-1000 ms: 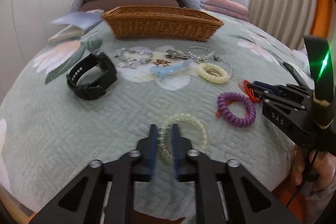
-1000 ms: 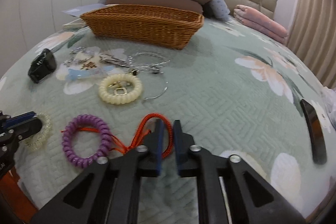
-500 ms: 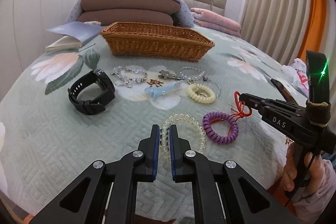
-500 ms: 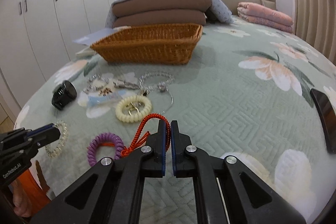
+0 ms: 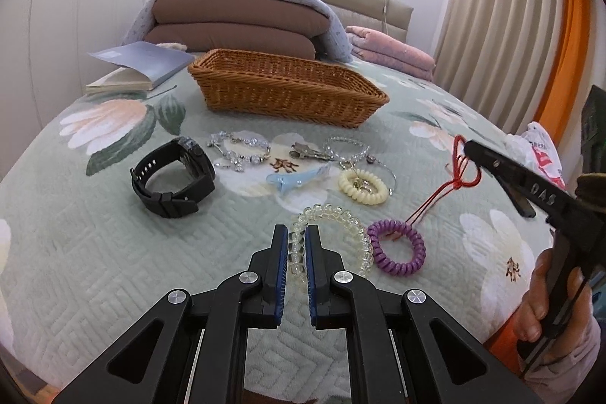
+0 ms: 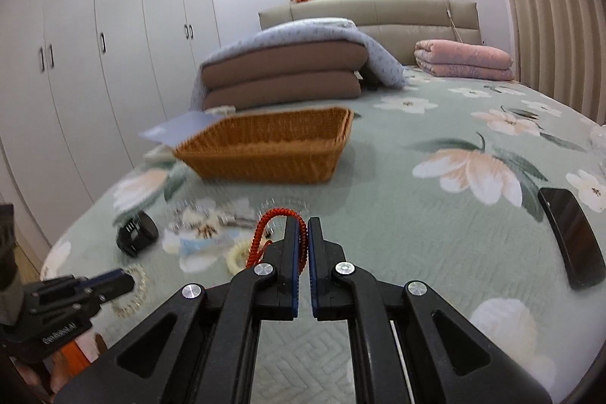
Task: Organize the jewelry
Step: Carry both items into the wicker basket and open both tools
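The left gripper (image 5: 297,241) pinches the clear bead bracelet (image 5: 333,237) by its near side, so most of the ring sticks out past the fingers. The right gripper (image 6: 302,233) squeezes the red cord (image 6: 278,228), and in the left camera the cord (image 5: 460,173) hangs off its tip down toward the purple coil band (image 5: 397,247) on the bed cover (image 5: 94,252). Both are held by an edge, probably so they can drop easily. The wicker basket (image 5: 288,93) sits ahead of both grippers, past the other jewelry, likely where they go.
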The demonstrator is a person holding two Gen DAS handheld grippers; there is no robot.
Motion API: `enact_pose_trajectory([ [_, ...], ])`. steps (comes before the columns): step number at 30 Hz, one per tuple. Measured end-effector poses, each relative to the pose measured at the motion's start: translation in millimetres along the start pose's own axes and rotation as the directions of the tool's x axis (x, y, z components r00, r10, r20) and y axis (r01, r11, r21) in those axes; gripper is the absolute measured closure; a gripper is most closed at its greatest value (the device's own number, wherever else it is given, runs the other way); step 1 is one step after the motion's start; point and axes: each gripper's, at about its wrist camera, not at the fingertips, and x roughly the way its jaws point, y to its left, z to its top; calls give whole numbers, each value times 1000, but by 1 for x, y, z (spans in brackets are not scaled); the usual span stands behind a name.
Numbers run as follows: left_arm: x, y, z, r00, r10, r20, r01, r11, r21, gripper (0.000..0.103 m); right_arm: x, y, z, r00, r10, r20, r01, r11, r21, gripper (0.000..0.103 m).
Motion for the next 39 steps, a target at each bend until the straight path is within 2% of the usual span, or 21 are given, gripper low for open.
enact_pose_trajectory([
  [7, -11, -5, 44, 998, 12, 61, -14, 999, 31, 94, 13, 11, 49, 999, 14, 44, -13, 1000, -19, 96],
  [11, -6, -4, 98, 992, 26, 122, -32, 999, 44, 94, 43, 15, 81, 997, -6, 81, 8, 1000, -22, 96],
  [16, 33, 9, 164, 991, 19, 134, -22, 1000, 16, 94, 105, 8, 111, 997, -40, 66, 40, 999, 14, 96],
  [18, 61, 14, 181, 994, 32, 104, -34, 999, 14, 94, 138, 4, 118, 999, -47, 27, 46, 999, 20, 96],
  [22, 125, 29, 194, 999, 51, 20, -50, 998, -25, 94, 190, 0, 118, 997, -54, -47, 54, 999, 0, 96],
  [26, 169, 39, 190, 996, 58, -62, -61, 997, -47, 94, 221, -2, 102, 991, -79, -107, 76, 997, -29, 96],
  [28, 174, 40, 191, 996, 47, -76, -51, 998, -49, 94, 231, -4, 98, 985, -85, -149, 82, 996, -28, 96],
  [30, 172, 38, 194, 997, 59, -58, -61, 998, -32, 94, 235, -5, 94, 981, -89, -170, 85, 996, -30, 96],
  [33, 173, 35, 195, 995, 78, -66, -80, 997, -22, 93, 236, -7, 91, 978, -98, -184, 97, 995, -19, 96],
  [36, 178, 40, 193, 994, 59, -94, -64, 997, -51, 93, 233, -14, 91, 980, -71, -185, 74, 997, 14, 95],
  [37, 179, 42, 193, 994, 53, -99, -59, 997, -57, 90, 231, -16, 91, 981, -70, -181, 75, 997, 20, 91],
  [38, 178, 43, 194, 993, 48, -104, -55, 996, -67, 85, 230, -17, 93, 982, -70, -177, 75, 997, 25, 79],
  [39, 178, 43, 194, 994, 47, -102, -55, 996, -70, 81, 227, -18, 93, 983, -67, -170, 74, 997, 32, 70],
])
